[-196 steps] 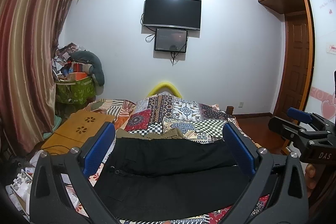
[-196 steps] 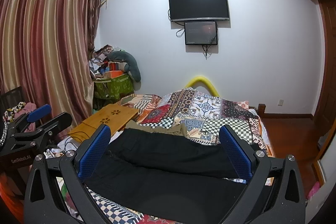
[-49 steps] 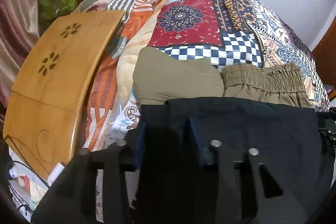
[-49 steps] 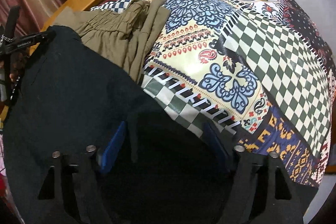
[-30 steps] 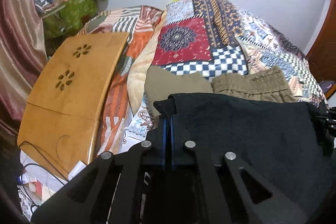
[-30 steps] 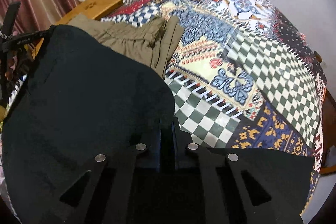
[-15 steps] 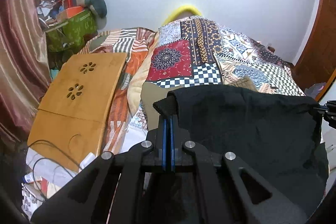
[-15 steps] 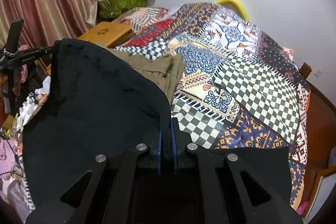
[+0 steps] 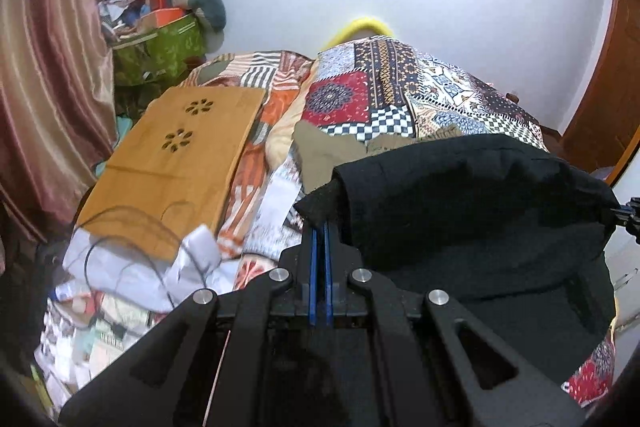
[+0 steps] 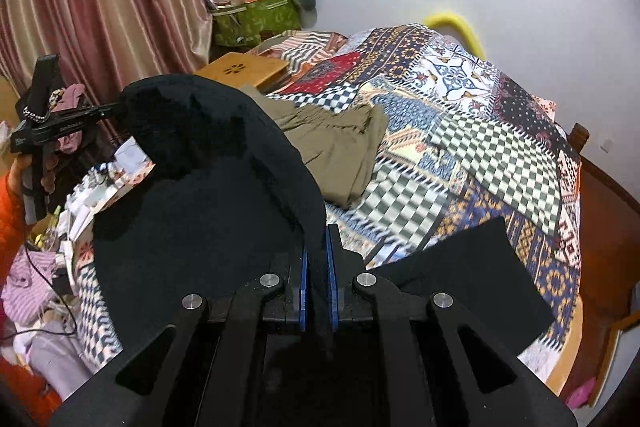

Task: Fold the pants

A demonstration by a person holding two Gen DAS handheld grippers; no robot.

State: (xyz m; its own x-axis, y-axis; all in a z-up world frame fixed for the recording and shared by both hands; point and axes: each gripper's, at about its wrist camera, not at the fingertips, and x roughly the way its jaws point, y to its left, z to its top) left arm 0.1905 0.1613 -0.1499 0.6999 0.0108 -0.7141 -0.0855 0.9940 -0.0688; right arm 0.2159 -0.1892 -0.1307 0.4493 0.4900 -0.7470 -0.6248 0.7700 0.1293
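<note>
Behind the lifted black pants (image 9: 460, 203), clamped by left gripper (image 9: 320, 227) and right gripper (image 10: 316, 247), olive pants (image 10: 336, 143) lie mid-bed (image 10: 500, 131); only the right view shows a trailing leg near the bed's right edge.

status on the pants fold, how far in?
Early. Done: both claws have a grip, the left claw and right claw each shut on an edge of the black pants. In hand: the cloth hangs lifted between them above the patchwork bed. Left: lay the fold down and flatten it; one end lies flat. Khaki pants sit behind.
</note>
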